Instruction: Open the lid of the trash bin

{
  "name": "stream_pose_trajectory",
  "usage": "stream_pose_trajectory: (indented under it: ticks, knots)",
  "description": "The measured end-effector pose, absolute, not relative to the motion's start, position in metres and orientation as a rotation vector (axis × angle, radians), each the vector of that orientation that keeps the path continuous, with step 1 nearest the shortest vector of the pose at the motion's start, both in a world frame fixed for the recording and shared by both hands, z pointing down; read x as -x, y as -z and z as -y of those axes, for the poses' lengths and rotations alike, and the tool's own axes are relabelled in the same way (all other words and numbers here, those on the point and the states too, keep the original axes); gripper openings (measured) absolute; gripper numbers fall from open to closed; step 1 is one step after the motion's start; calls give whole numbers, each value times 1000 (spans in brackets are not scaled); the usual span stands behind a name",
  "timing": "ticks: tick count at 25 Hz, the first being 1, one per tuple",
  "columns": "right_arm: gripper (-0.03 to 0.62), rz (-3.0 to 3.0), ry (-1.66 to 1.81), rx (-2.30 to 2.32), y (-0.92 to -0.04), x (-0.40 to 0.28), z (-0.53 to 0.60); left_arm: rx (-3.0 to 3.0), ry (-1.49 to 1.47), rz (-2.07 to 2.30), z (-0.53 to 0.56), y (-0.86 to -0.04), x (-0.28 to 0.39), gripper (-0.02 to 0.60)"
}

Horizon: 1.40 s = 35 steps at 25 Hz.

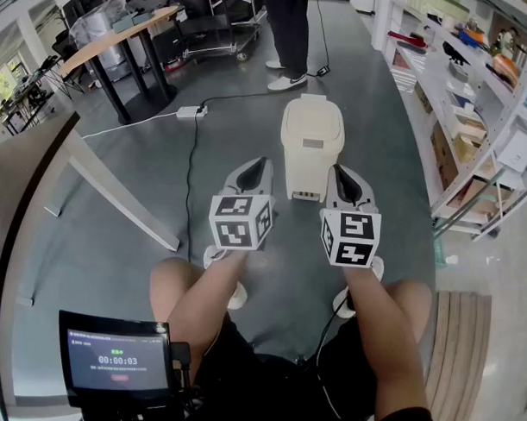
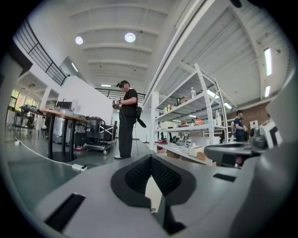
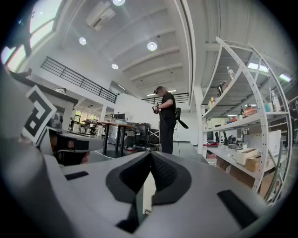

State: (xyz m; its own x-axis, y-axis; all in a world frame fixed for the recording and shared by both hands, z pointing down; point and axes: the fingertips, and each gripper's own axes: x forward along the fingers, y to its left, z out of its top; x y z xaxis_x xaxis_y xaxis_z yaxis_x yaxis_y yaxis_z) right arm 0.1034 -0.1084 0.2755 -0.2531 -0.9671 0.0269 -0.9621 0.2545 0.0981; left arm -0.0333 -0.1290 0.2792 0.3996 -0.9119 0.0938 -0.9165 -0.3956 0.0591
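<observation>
Cream trash bin [image 1: 310,171] lid [image 1: 312,121] shut | left gripper [image 1: 263,165], right gripper [image 1: 340,172] side by side, forward | fingers together, empty

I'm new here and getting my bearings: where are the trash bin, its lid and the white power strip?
trash bin [image 1: 310,170]: head view, front wall of its body.
lid [image 1: 314,119]: head view, middle of its closed top.
power strip [image 1: 191,112]: head view, middle of its casing.

- Trash bin [image 1: 311,142]: cream all over.
- Left gripper [image 1: 262,166], right gripper [image 1: 342,173]: pale grey shells, black ribbed pads.
- Marker cubes [image 1: 241,221]: black squares on white.
- Floor [image 1: 161,176]: grey.
- Tabletop [image 1: 114,40]: tan.
</observation>
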Motion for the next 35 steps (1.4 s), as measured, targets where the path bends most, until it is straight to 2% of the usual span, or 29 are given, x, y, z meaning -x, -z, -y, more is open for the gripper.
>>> stream_pose_trajectory:
  ticks: [17,35]
  knots:
    - [3,2353,37,-1848,-301,-109,218,-2627,-150,1611,230,-284,16,-2]
    - [3,2313,-84,-1787,-357,-98,330,-2564,-204,1689,337,-310,39,-2]
